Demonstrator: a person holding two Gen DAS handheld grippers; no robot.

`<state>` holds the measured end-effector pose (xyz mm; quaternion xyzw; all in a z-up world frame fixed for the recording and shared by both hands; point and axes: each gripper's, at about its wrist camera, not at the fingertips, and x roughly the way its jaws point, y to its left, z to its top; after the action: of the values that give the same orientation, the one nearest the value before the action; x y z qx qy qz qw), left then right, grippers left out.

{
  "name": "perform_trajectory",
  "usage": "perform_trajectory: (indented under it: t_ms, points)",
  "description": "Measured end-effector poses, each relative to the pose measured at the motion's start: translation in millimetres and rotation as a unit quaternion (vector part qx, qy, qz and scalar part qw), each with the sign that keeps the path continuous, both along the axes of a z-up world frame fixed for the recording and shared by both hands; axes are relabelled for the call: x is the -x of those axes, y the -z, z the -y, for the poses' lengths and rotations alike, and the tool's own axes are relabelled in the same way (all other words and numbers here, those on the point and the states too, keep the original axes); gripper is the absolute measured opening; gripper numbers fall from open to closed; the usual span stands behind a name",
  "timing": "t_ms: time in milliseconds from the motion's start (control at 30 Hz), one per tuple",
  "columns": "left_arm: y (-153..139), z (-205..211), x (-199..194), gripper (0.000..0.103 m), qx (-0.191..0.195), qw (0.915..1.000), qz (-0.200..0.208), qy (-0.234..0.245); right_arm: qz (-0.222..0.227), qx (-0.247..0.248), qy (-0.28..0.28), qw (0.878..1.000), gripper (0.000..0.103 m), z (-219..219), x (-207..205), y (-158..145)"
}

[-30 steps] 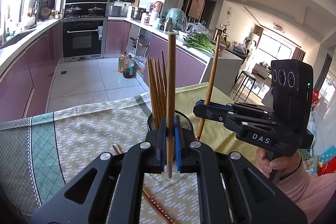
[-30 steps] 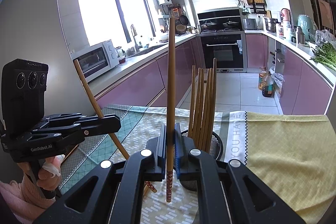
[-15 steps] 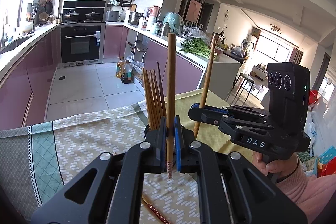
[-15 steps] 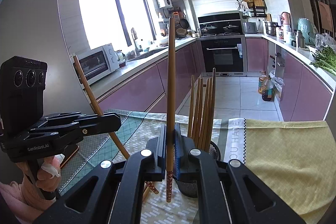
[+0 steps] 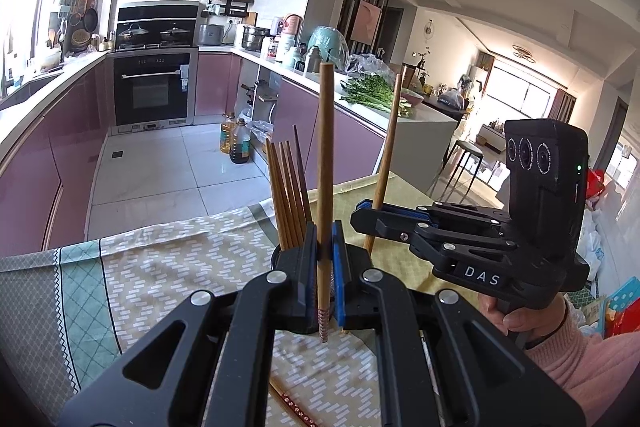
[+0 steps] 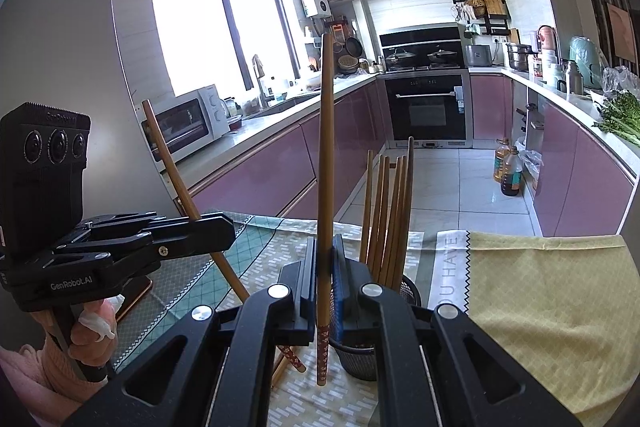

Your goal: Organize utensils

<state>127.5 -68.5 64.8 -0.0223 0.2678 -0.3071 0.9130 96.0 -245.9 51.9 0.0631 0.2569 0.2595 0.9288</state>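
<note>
My left gripper is shut on a wooden chopstick held upright, patterned end down. My right gripper is shut on another upright chopstick. Each gripper shows in the other's view: the right gripper with its chopstick, the left gripper with its chopstick. A black mesh holder with several chopsticks stands just beyond both grippers; the holder is mostly hidden in the left wrist view. Loose chopsticks lie on the cloth.
The table carries a patterned green and beige cloth and a yellow cloth. A loose chopstick lies under my left gripper. Kitchen counters, an oven and oil bottles on the floor lie beyond the table.
Both grippers have risen and moved closer over the holder, each still gripping its chopstick. The holder now sits lower and is more hidden behind the jaws.
</note>
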Motion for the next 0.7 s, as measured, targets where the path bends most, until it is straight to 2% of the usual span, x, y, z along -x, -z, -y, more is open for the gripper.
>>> perform_trajectory:
  t_ms: [700]
  points:
    - [-10.9,2.6,-3.2,0.008,0.003,0.9999,0.014,-0.002,0.012,0.000,-0.002,1.000,0.006,1.3,-6.6,-13.1]
